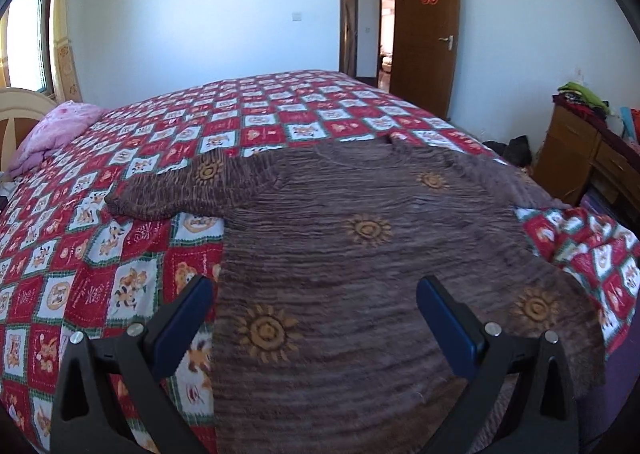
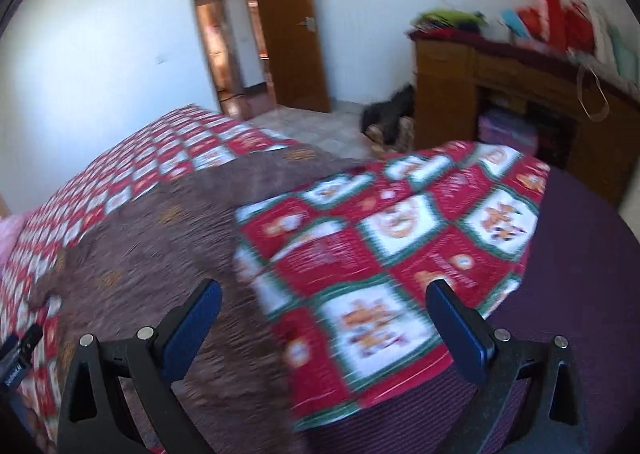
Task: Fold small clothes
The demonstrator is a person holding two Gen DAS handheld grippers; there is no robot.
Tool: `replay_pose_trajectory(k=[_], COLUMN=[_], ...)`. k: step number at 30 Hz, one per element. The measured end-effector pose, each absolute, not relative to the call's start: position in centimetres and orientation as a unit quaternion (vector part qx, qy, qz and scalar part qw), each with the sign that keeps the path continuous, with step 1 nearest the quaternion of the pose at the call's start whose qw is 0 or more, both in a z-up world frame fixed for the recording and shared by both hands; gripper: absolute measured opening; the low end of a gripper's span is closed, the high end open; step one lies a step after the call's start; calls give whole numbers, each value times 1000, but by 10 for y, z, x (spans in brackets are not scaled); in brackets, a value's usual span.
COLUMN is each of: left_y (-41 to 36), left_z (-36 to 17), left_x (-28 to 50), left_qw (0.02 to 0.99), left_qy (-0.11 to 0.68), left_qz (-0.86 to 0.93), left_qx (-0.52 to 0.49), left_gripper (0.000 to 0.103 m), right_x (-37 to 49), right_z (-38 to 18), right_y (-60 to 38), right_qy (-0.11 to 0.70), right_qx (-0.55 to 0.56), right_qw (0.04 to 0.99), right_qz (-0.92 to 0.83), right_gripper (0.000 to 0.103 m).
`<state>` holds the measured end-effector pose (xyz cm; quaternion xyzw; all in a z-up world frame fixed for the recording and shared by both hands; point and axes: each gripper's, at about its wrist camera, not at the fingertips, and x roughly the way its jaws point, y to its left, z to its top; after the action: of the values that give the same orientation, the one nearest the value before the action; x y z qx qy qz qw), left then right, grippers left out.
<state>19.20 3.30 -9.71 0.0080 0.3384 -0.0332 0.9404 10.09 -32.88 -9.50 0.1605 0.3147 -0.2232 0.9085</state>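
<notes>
While the brown sweater (image 1: pixel 360 254) lies spread flat on the checkered bedspread (image 1: pixel 120 246), one sleeve reaching left, the left gripper (image 1: pixel 314 306) hovers over its near hem, fingers wide apart; the right gripper (image 2: pixel 324 310) hangs likewise agape above the sweater's right edge.

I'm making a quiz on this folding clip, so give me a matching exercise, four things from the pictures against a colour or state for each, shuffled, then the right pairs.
Things:
1. sweater
2. door
3. pillow
4. left gripper

Descriptions:
A. pink, at the bed's far left end
B. open, fingers wide apart, holding nothing
C. brown with sun motifs, spread flat on the bedspread
D. wooden, standing open, with a red paper decoration

Pairs: 1-C, 2-D, 3-A, 4-B
</notes>
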Motion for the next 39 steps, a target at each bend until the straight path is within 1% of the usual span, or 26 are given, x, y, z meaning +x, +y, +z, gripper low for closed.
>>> replay_pose_trajectory(k=[6,10,14,15,17,18,19,21,24,27,30,31,34,37,39], left_y=[26,16,23,28,41,48,53,64,67,64,66,67,73,75,71], left_z=[-96,-103,-116,-120,-126,-128,-130,-136,-146,-161,-166,-166,-172,-175,-176], left_x=[221,245,277,282,294,301,305,314,322,330,336,336,338,341,341], left_qw=[940,937,933,932,930,928,927,926,926,920,913,913,905,902,902], left_qy=[337,345,358,361,367,372,375,377,375,388,406,406,422,426,426], left_qz=[-41,-52,-22,-11,12,20,23,31,40,51,44,43,39,39,44], left_qx=[20,29,37,38,28,17,8,-15,-18,-10,-15,-19,-41,-56,-45], left_gripper=[103,103,103,103,103,103,103,103,103,103,103,103,103,103,103], right_x=[111,145,197,214,241,256,266,290,313,336,356,358,369,376,379], right_z=[-89,-87,-87,-88,-93,-99,-103,-119,-137,-158,-173,-177,-184,-182,-182], right_y=[-353,-373,-409,-423,-448,-465,-474,-496,-507,-514,-523,-530,-537,-535,-530], right_qy=[289,285,290,293,299,309,316,332,353,378,403,405,417,423,431], right_qx=[165,218,292,318,370,402,418,453,460,457,438,435,424,409,391], right_qw=[915,917,902,894,873,855,844,818,803,788,781,781,776,781,786], right_qz=[-227,-174,-132,-121,-108,-111,-112,-122,-139,-162,-189,-191,-209,-207,-208], right_gripper=[102,102,101,98,89,81,78,77,77,77,60,57,53,53,52])
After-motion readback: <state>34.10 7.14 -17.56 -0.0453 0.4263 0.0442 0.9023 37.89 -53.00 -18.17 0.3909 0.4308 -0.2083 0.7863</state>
